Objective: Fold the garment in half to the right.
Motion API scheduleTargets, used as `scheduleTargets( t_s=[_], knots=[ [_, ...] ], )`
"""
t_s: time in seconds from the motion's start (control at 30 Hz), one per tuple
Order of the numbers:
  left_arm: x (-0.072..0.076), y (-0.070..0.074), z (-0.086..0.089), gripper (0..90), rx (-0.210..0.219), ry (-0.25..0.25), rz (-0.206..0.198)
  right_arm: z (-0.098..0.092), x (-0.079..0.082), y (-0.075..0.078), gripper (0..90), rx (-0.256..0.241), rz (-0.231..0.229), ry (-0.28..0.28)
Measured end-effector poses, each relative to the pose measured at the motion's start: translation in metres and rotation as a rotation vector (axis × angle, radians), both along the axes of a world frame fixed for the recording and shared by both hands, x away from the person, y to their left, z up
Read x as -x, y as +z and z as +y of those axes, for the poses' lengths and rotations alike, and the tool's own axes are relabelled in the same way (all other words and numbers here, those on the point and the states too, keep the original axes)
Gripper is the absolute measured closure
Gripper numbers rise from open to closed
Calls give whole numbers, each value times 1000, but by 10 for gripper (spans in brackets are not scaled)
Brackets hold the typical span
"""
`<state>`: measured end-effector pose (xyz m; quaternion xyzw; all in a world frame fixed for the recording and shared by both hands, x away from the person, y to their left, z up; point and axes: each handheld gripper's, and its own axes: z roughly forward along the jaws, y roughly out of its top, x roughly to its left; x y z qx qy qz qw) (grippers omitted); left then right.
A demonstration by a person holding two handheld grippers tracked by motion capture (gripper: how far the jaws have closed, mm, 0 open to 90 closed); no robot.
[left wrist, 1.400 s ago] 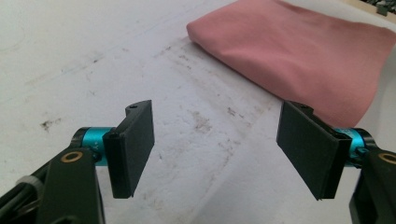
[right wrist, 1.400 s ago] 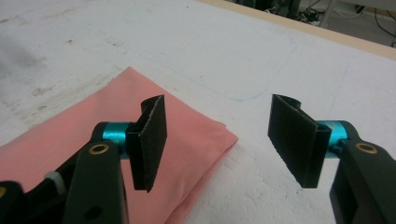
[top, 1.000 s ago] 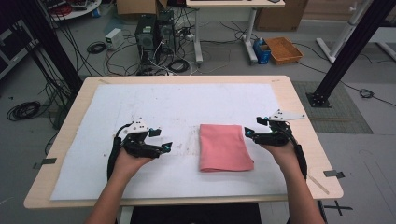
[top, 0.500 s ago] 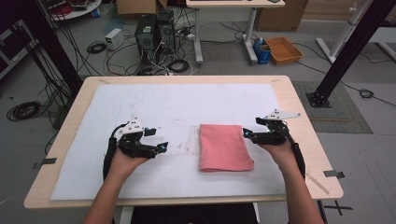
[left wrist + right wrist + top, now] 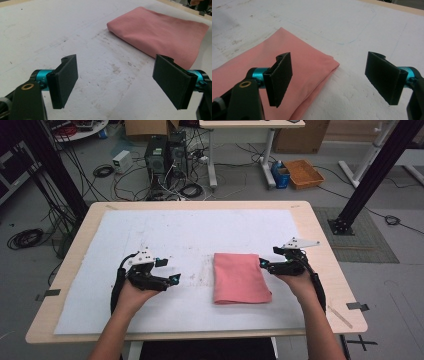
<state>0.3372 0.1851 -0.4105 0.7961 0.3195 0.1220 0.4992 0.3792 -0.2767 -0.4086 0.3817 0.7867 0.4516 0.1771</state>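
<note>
A folded pink cloth lies flat on the white sheet in the middle of the table. My left gripper hovers to the cloth's left, open and empty; in its own view the cloth lies ahead to the right, past the wide-apart jaws of this gripper. At the cloth's right edge sits my right gripper, open, close to the far right corner. From the right gripper view, that corner of the cloth lies under and just beyond the left jaw, with nothing held.
The white sheet covers most of the wooden table, with faint smudges near the cloth. Beyond the table's far edge the floor holds computer towers, cables and an orange basket. A black frame post stands at right.
The left gripper has drifted slightly left and toward the near edge. The right gripper has edged a little closer to the cloth's right side. The cloth has not moved.
</note>
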Motion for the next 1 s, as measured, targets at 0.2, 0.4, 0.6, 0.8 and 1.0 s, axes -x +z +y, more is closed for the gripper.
scheduleTargets(
  t_s=[0.2, 0.4, 0.6, 0.8, 1.0],
  knots=[
    [-1, -1, -1, 204, -6, -2, 6, -2, -1, -3, 218, -6, 5, -7],
    [-1, -2, -2, 204, -5, -2, 10, -2, -1, -2, 218, -8, 5, -7],
    [-1, -2, -3, 204, -9, -7, 11, -1, 0, -2, 218, -9, 3, -8],
    [-1, -3, -3, 204, -12, -8, 12, -1, -1, -2, 218, -9, 1, -6],
    [-1, -3, -3, 204, -8, -6, 13, -1, -1, -2, 218, -6, -3, -3]
  ],
)
